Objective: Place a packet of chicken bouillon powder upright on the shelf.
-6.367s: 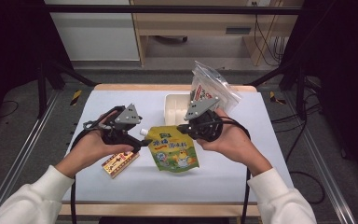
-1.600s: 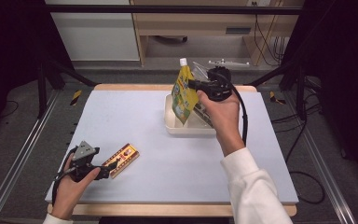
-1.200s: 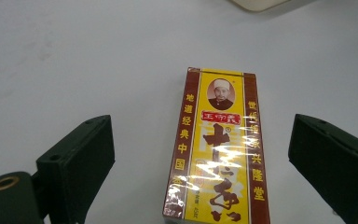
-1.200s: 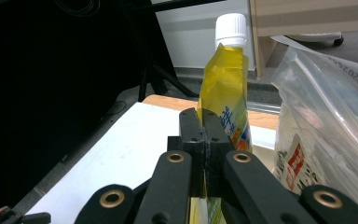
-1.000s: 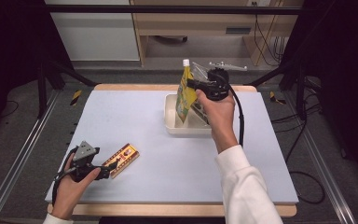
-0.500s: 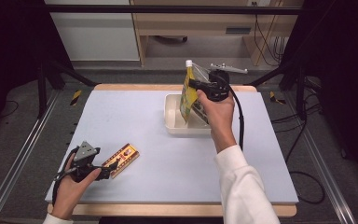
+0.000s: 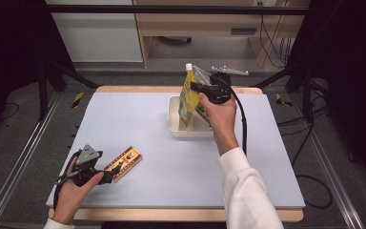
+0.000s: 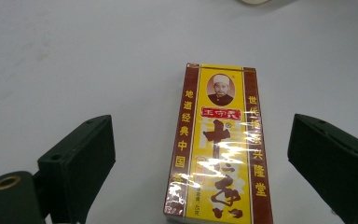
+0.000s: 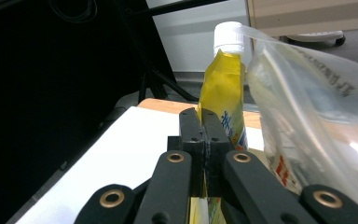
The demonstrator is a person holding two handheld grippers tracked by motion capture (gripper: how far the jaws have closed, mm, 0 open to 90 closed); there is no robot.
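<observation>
A yellow spouted pouch [image 7: 188, 98] with a white cap [image 9: 228, 37] stands upright in a cream tray [image 7: 175, 123] at the table's far middle. My right gripper [image 7: 198, 88] is shut on the pouch's edge, its jaws pressed together on the yellow film [image 9: 204, 140]. A clear plastic bag [image 9: 307, 112] leans in the tray right beside the pouch. A yellow and brown carton [image 8: 216, 149] lies flat near the front left of the table [image 7: 124, 163]. My left gripper [image 8: 205, 172] is open, jaws wide on either side of the carton's near end, not touching it.
The white tabletop [image 7: 124, 119] spans between the two hands. Black frame rails [image 7: 9, 167] run along the table's sides. A wooden cabinet [image 7: 195, 24] and cables [image 7: 276, 33] stand beyond the far edge.
The right gripper has carried the pouch slightly right and farther into the tray, holding it more upright. The left gripper and carton have stayed still.
</observation>
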